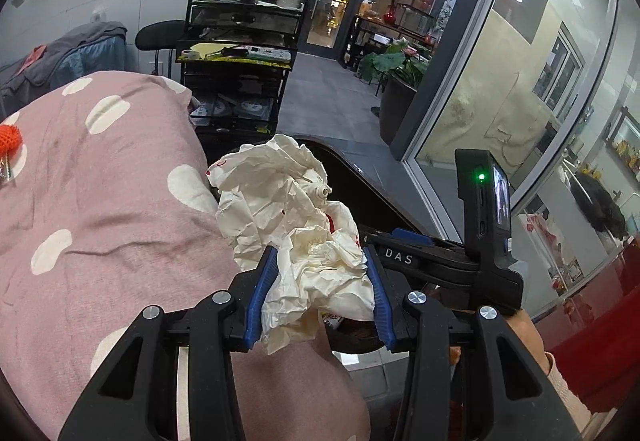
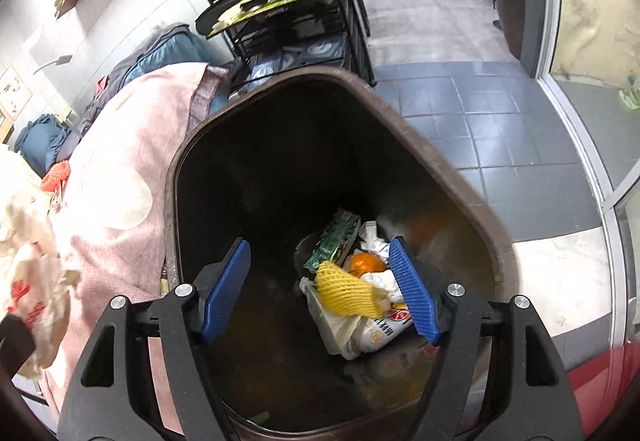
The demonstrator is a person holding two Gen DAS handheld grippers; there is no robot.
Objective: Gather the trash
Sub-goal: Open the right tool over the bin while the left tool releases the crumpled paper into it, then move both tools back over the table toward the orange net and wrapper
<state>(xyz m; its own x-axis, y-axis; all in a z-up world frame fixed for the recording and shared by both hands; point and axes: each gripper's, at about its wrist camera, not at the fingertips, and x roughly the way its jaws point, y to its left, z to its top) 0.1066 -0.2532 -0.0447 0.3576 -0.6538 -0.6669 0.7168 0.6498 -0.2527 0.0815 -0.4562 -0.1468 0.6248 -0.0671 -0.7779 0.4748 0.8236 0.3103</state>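
While tilted binward, right tool [image 2: 320,289] agape

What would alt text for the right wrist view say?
An open hand-held gripper with blue pads hangs over a dark brown trash bin, nothing between its fingers. At the bin's bottom lie a yellow foam net, an orange and wrappers; a pink dotted blanket lies left.

The letters "DAS" stand in white on a black arm of the right gripper [image 1: 404,259], seen from the left wrist. Red print shows on the crumpled paper wrapper [image 1: 304,225] and on a white packet [image 2: 384,329] in the trash bin [image 2: 440,169], but neither can be read
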